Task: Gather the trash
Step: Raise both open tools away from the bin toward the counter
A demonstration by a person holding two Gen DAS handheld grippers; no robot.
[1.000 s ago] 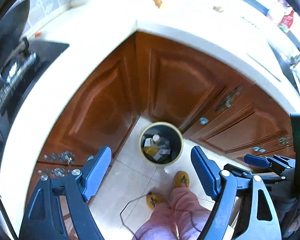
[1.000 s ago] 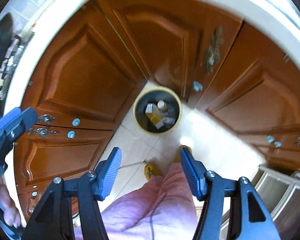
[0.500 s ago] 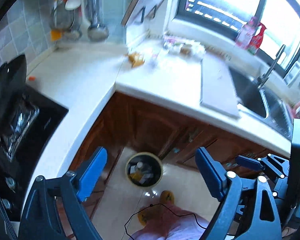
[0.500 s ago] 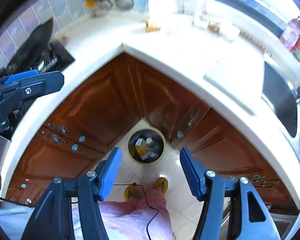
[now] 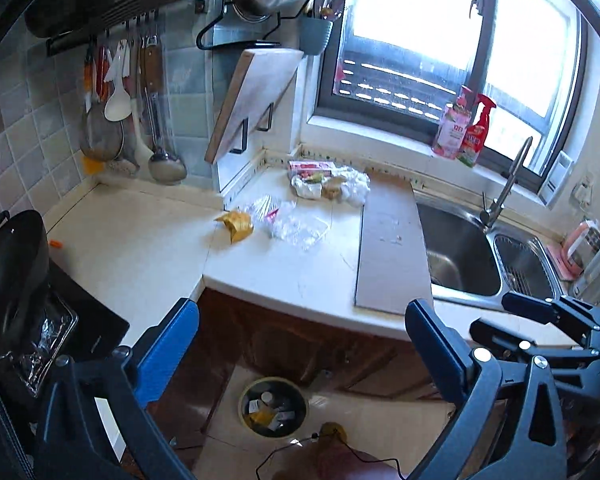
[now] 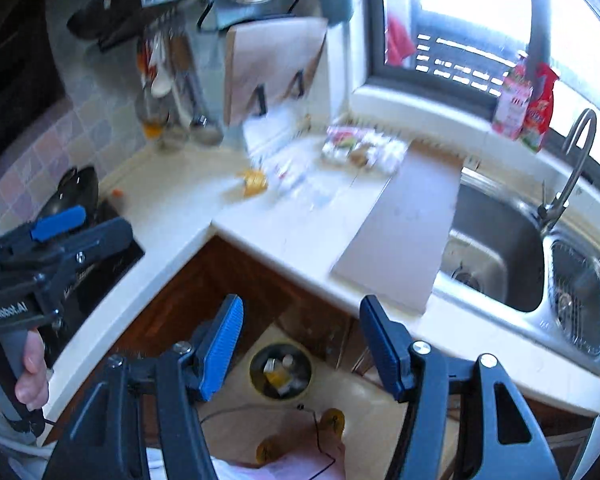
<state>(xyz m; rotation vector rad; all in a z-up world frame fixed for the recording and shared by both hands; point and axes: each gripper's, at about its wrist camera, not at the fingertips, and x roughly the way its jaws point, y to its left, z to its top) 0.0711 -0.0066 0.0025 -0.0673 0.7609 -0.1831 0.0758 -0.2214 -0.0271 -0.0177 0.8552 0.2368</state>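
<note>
Both tongs hang over the inner corner of an L-shaped white surface (image 5: 148,256), empty. The left tongs (image 5: 302,344) are opening, their blue pads far apart with nothing between them; the right tongs (image 6: 300,340) stand open, also with nothing in them. In the right wrist view a hand (image 6: 30,376) grips the handle of the left tool at the left edge.

The trash lies toward the back of the surface, near the wall corner under the window. A crumpled yellow wrapper (image 5: 236,224) sits closest to the inner corner, with a clear plastic bag (image 5: 296,224) just beside it on its right. Further back, against the wall edge, is a heap of wrappers and white crumpled plastic (image 5: 332,182); the single pieces in it are hard to make out, possibly food packets. A pale board (image 5: 388,240) lies flat on the surface between this trash and the steel sink (image 5: 460,256).

On the floor below the corner, in front of brown cabinet doors (image 5: 284,340), stands a round bin (image 5: 274,406) with a yellow rim, already holding several pieces of rubbish. A black pan (image 5: 12,276) sits at the left end of the surface on the hob.
</note>
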